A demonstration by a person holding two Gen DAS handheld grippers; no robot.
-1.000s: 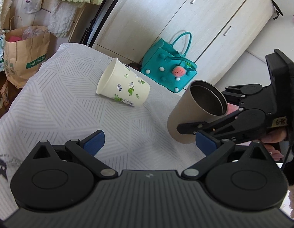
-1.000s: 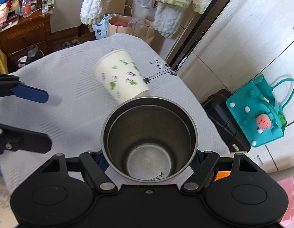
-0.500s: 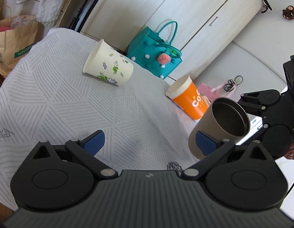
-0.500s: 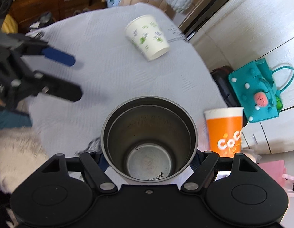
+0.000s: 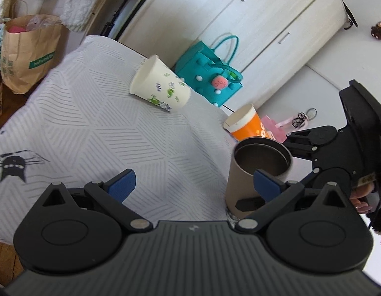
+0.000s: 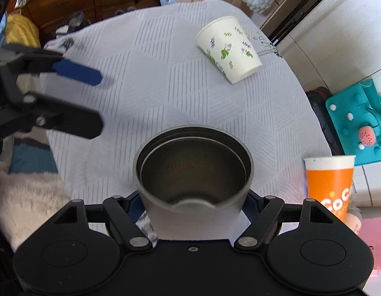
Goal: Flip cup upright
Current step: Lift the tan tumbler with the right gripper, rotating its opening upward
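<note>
Steel cup — upright, mouth up

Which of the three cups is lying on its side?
The white leaf-print paper cup lies tipped on the tablecloth. The orange cup stands upright, and the steel cup, mouth up, is in the right gripper.

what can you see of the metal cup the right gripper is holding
The metal cup is a plain, handle-free tumbler with a matte grey-beige outer wall and a dull steel inside with a stepped inner rim. It looks empty. It stands mouth up, nearly upright, at the near edge of the white patterned tablecloth; whether its base rests on the cloth cannot be told. The right gripper is shut on its lower wall, one finger on each side. The orange paper cup stands close by, apart.
</note>
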